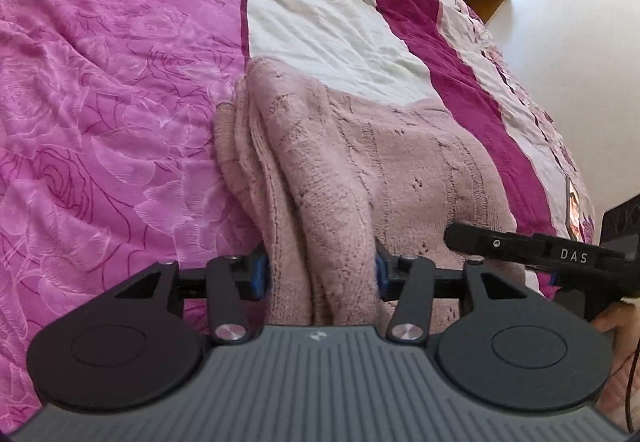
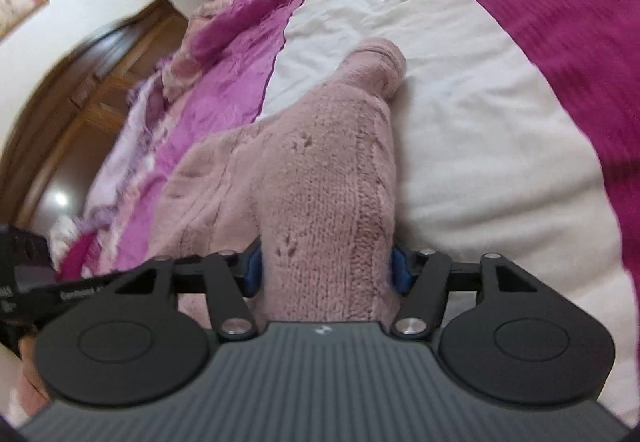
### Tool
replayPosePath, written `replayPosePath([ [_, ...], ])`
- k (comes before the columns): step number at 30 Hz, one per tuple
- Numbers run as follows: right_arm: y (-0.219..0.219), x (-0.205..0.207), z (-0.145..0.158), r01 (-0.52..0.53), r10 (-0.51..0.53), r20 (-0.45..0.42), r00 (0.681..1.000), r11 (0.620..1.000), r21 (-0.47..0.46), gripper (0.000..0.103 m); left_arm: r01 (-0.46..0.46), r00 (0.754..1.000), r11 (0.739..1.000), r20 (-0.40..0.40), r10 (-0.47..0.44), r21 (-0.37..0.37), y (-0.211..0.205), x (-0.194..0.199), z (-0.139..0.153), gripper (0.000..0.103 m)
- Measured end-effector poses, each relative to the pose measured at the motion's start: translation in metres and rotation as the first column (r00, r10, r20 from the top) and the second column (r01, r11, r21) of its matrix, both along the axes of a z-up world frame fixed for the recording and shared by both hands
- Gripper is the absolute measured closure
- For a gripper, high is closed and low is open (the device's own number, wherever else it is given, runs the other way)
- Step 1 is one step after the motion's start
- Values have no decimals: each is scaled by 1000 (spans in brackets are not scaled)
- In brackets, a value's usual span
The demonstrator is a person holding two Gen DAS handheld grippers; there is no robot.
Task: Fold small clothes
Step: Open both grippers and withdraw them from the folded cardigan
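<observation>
While both grippers angle down over the bed, each has a bunch of the pink knit sweater (image 1: 360, 162) between its blue pads. Left gripper (image 1: 322, 274): jaws about half apart, pads pressing a thick gathered fold of knit. Right gripper (image 2: 326, 270): same, clamped on a raised ridge of the sweater, which drapes away from it. A hand (image 1: 612, 322) shows behind the right tool in the left view. Sweater lies on the bedspread (image 1: 120, 82), across its magenta and white panels. Beyond: wooden headboard (image 2: 108, 62), pale wall.
</observation>
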State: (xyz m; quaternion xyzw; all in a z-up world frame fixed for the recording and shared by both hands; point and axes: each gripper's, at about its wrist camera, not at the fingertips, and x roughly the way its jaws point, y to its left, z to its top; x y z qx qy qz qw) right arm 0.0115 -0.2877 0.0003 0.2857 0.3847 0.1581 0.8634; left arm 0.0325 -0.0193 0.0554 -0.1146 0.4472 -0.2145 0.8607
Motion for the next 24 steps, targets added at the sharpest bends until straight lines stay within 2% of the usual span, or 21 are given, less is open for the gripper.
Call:
replayPosePath([
  [5, 8, -8, 14, 0, 2, 24, 1000, 997, -72, 39, 10, 998, 996, 58, -15, 92, 2, -12, 16, 45],
  [11, 1, -36, 32, 32, -22, 68, 997, 988, -152, 40, -34, 994, 985, 110, 15, 170, 5, -43, 38, 44],
  [14, 1, -53, 43, 46, -27, 104, 994, 982, -185, 40, -69, 991, 980, 122, 47, 185, 7, -58, 45, 39],
  [17, 2, -70, 49, 69, -45, 123, 991, 978, -196, 32, -118, 988, 972, 123, 94, 203, 8, -74, 51, 36],
  [24, 16, -102, 44, 53, -19, 124, 992, 958, -281, 33, -161, 985, 966, 94, 145, 203, 0, -109, 45, 29],
])
